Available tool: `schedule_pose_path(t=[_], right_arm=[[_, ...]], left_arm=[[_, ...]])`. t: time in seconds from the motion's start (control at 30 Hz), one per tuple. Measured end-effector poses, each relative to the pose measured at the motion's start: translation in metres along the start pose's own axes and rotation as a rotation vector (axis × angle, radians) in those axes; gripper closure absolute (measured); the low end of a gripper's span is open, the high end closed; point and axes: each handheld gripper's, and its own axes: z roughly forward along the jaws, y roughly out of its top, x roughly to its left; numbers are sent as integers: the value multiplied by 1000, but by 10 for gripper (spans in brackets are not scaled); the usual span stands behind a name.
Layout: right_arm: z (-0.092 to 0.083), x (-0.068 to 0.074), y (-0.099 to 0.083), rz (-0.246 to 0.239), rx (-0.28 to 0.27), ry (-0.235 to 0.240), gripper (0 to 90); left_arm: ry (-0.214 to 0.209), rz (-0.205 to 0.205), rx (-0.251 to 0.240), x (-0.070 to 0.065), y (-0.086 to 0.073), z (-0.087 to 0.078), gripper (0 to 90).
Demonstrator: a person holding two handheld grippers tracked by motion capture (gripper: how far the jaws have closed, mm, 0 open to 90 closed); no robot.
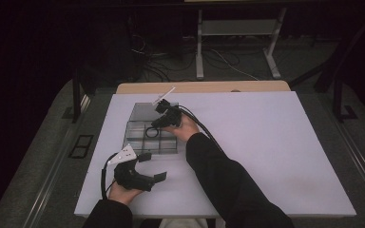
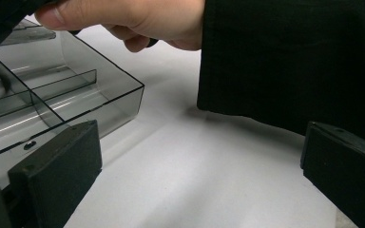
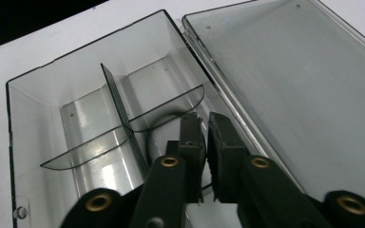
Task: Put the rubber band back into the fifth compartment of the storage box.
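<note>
On the white tabletop (image 1: 266, 152) sits a clear smoky-grey plastic organiser box (image 1: 135, 142), its hinged lid (image 3: 294, 80) folded open and lying flat beside it. Thin translucent dividers (image 3: 123, 118), one long wall crossed by a shorter curved one, split the box into four compartments. A thin black ring (image 1: 151, 131) lies in one of the compartments next to the lid; in the right gripper view part of its curve shows just behind the jaws. The other three compartments show bare floor.

The right gripper (image 3: 204, 142) is held by the person's right hand (image 1: 184, 127), the black-sleeved forearm (image 1: 228, 185) reaching diagonally across the table from the lower edge of the high view. It dips into the box over the ring's compartment, jaws pointing down and towards the person's left. Its jaws stand nearly together with a narrow slit between the pads; the ring passes close by them, though whether the pads press on it cannot be told.

The left gripper (image 1: 153, 166) rests low near the front corner of the box, held in the left hand (image 1: 121, 192) close to the table's near edge. Its jaws are wide apart with nothing between them, aimed along the tabletop past the box corner towards the right sleeve.
</note>
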Motion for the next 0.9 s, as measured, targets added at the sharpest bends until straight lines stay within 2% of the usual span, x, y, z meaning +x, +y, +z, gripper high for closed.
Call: schedule_pose_path(t=[0.33,0.37,0.57,0.9], right_arm=[[-10,6,0,-17,6,18,737],[-13,8,-1,-21,8,11,701],[-21,10,-3,-14,4,-5,628],[-47,12,-11,-10,-20,-9,505]], left_arm=[[-1,1,1,-1,0,1,0],[0,1,2,-1,0,1,0],[1,3,4,-1,0,1,0],[1,6,8,-1,0,1,0]])
